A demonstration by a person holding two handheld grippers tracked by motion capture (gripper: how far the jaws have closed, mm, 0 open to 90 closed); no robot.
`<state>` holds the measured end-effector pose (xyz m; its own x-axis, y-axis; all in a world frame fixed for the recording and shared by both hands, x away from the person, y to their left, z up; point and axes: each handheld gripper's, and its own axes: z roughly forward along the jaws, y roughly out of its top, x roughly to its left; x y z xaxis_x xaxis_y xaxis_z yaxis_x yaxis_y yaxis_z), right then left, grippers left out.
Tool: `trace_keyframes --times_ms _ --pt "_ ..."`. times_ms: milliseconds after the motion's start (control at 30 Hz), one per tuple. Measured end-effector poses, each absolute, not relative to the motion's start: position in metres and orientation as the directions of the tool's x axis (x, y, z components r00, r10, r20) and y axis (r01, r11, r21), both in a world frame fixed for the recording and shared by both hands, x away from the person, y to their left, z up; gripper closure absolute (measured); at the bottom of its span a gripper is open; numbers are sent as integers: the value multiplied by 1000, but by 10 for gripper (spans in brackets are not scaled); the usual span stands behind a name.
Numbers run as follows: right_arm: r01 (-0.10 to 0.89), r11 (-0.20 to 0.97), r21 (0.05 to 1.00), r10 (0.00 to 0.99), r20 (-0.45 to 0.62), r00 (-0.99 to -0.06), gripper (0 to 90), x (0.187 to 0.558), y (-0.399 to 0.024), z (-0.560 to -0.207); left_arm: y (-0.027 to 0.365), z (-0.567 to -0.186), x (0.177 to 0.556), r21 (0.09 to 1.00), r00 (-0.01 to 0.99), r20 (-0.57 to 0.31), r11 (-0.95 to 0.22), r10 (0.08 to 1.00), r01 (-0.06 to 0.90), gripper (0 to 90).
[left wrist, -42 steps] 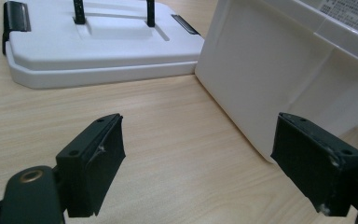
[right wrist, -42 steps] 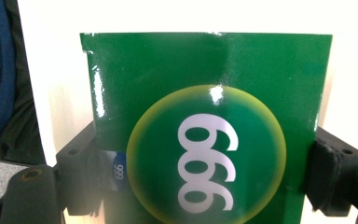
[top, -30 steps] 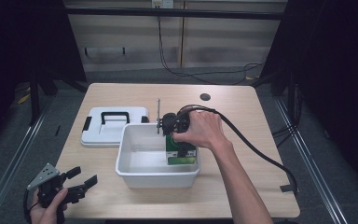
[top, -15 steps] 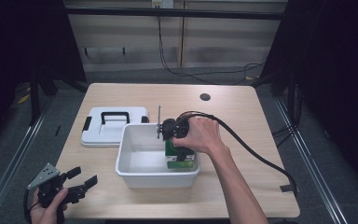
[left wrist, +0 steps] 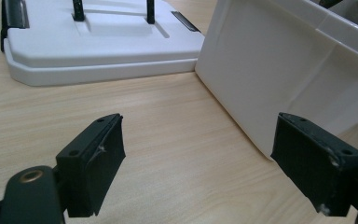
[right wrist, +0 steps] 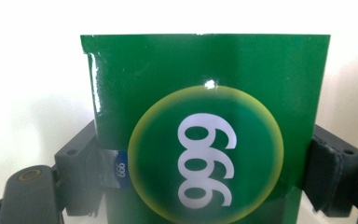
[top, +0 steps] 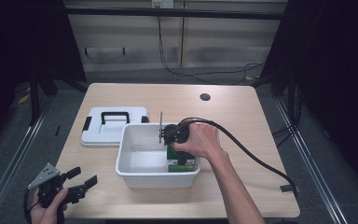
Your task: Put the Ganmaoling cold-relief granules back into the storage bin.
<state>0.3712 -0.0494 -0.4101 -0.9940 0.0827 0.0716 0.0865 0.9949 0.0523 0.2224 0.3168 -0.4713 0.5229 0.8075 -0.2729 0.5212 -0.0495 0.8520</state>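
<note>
Green box (right wrist: 205,130) clamped by right gripper (top: 179,151), bin's (top: 135,173) right end | left gripper (top: 77,184) wide, table's (top: 242,116) near-left corner

Pale wooden table (top: 242,112), grey floor (top: 9,154) (perhaps carpeted), dark surroundings.

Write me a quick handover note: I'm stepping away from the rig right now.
Right gripper: shut on the green box, lowered inside the white bin at its right end.
Left gripper: open, empty, held at the table's near-left corner, pointing towards the bin.
The bin's lid lies flat on the table behind and left of the bin.
Done: box is down in the bin.
Left, probably: release it, withdraw, maybe fit the lid.
</note>
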Motion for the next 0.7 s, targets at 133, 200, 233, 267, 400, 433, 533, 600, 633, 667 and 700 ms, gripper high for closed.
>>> trace_keyframes --times_ms 133,200,233,267,400,433,533,600,633,667,700 --pt "82 996 37 79 65 -995 150 371 -48 -414 317 -471 223 852 523 -274 -49 807 521 165" --pt "86 996 30 84 65 -994 149 371 -46 -417 317 -471 222 852 524 -274 -49 807 521 164" --pt "88 996 24 87 65 -994 148 371 -46 -418 317 -471 222 852 523 -274 -48 807 521 165" --pt "91 996 14 89 74 -993 148 371 -45 -418 317 -471 222 852 523 -274 -48 807 521 164" --pt "99 995 12 98 82 -992 142 372 -44 -422 317 -471 222 854 528 -270 -53 805 518 165" --pt "100 995 15 98 84 -992 142 372 -44 -422 317 -471 222 853 527 -270 -53 806 519 164" --pt "104 994 19 102 82 -991 140 372 -44 -423 318 -471 222 854 527 -270 -52 806 518 164" --pt "100 995 20 98 76 -992 140 372 -44 -422 318 -471 222 854 527 -272 -51 805 518 164" --pt "97 995 19 95 72 -993 140 372 -45 -422 318 -471 222 854 526 -271 -51 806 518 165" --pt "99 995 28 97 73 -993 139 371 -45 -423 318 -471 222 854 526 -271 -52 807 518 164" --pt "99 995 29 97 73 -993 138 371 -45 -423 318 -471 222 853 526 -270 -52 806 519 164"
